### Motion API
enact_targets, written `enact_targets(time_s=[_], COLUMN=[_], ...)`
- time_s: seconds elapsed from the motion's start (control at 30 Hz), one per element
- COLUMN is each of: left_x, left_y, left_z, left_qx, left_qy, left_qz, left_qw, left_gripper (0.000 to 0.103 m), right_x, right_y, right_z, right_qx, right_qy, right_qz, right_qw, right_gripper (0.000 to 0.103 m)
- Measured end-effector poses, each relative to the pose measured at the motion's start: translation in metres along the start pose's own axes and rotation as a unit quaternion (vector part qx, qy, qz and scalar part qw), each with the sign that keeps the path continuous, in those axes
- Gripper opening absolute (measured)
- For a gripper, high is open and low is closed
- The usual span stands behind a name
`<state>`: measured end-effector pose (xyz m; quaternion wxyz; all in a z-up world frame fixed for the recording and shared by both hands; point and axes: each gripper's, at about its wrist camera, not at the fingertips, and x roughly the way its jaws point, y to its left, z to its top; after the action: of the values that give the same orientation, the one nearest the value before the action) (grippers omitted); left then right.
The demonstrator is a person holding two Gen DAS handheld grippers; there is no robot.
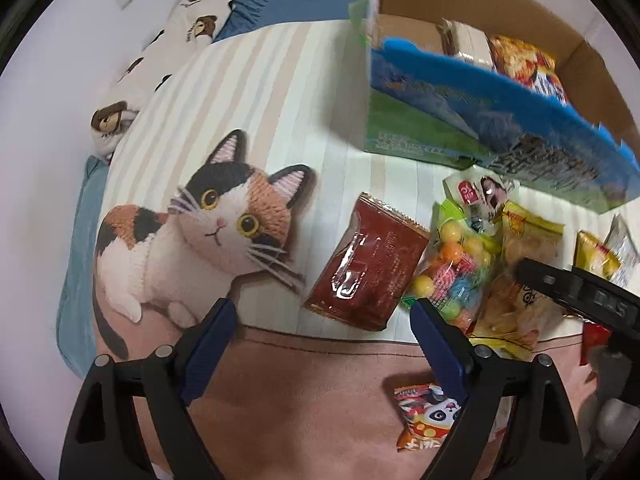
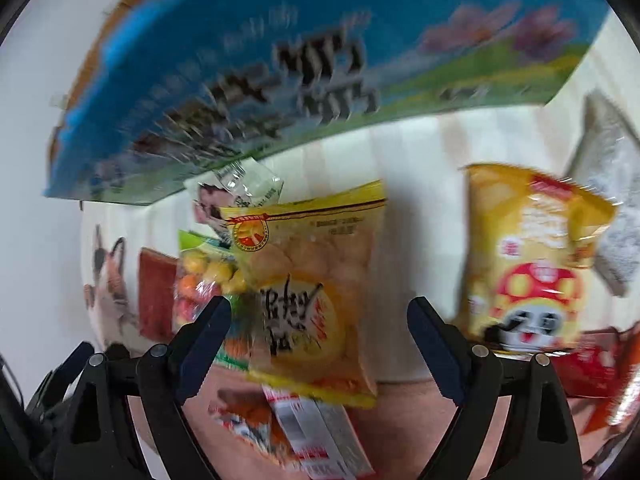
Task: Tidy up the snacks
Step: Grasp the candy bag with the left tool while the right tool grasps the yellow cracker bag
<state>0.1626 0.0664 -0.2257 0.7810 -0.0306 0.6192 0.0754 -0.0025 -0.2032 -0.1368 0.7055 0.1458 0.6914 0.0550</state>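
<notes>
A bed covered by a cream striped blanket [image 1: 304, 92] printed with a large calico cat [image 1: 200, 236] is seen in both wrist views. Toward the far right of the left wrist view an open brown cardboard box [image 1: 460, 4] with blue and green printed sides is standing on the blanket, with an orange snack bag [image 1: 528, 66] lying inside it. Snack packets are spread on the blanket near the box. A dark red foil packet [image 1: 368, 264] is lying flat to the left of a clear bag of coloured candy balls [image 1: 456, 268], and the two appear to touch at the edge. A yellow and clear bag of pale crisps [image 2: 312, 292] is overlapping the candy bag on its right. A small panda-print packet [image 1: 424, 416] is lying nearer, on the pink border of the blanket. In the right wrist view, a yellow mushroom-print packet [image 2: 532, 260] is found to the right of the crisps bag, well apart from it. The left gripper [image 1: 324, 320] is held above the red packet, its blue fingers [image 1: 212, 344] spread wide and released, nothing between them. The right gripper [image 2: 320, 320] is held above the crisps bag, fingers parted on either side of it; no contact with the bag can be made out through the blur.
</notes>
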Motion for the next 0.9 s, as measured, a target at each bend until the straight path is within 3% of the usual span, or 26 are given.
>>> enact_targets(time_s=[0.07,0.13,0.23,0.43,0.53,0.57,0.6,0.63,0.73,0.77,0.8,0.9], left_x=[0.004,0.007,0.009,0.028,0.047,0.050,0.050,0.050,0.053,0.052,0.051,0.048], left_y=[-0.008,-0.020,-0.034,-0.080,-0.100,-0.104,-0.107,-0.108,-0.098,-0.092,-0.086,-0.067], left_z=[0.000,0.001,0.003,0.016,0.019,0.019,0.018,0.018,0.019,0.016,0.013,-0.006], left_qx=[0.015,0.033,0.048,0.108,0.134,0.139,0.143,0.139,0.098,0.082,0.067,0.034], left_qy=[0.001,0.002,0.005,0.047,0.073,0.071,0.064,0.063,0.081,0.085,0.089,0.098], left_qz=[0.001,-0.006,-0.023,-0.054,-0.057,-0.050,-0.046,-0.047,-0.066,-0.069,-0.069,-0.066], left_qw=[0.9999,0.9994,0.9986,0.9917,0.9867,0.9864,0.9865,0.9871,0.9897,0.9905,0.9913,0.9924], left_gripper=[0.089,0.089,0.089,0.089,0.089,0.086,0.071,0.051,0.049,0.049,0.048,0.048], right_x=[0.012,0.015,0.006,-0.012,-0.010,-0.010,-0.008,-0.006,-0.001,0.001,0.001,-0.004], right_y=[0.004,0.008,-0.003,-0.046,-0.055,-0.055,-0.055,-0.053,-0.044,-0.042,-0.040,-0.040], right_z=[0.000,-0.002,-0.008,-0.013,-0.018,-0.018,-0.020,-0.022,-0.027,-0.031,-0.034,-0.047], right_qx=[-0.006,-0.029,-0.041,0.011,0.031,0.034,0.035,0.037,0.013,0.006,-0.004,-0.020], right_qy=[0.007,-0.001,-0.012,0.002,0.010,0.010,0.010,0.011,0.012,0.011,0.006,0.002], right_qz=[-0.007,-0.035,-0.050,-0.027,-0.007,-0.004,-0.004,-0.004,-0.026,-0.032,-0.042,-0.055], right_qw=[1.000,0.999,0.998,1.000,0.999,0.999,0.999,0.999,0.999,0.999,0.999,0.998], right_gripper=[0.091,0.069,0.054,0.055,0.067,0.068,0.071,0.072,0.071,0.068,0.057,0.054])
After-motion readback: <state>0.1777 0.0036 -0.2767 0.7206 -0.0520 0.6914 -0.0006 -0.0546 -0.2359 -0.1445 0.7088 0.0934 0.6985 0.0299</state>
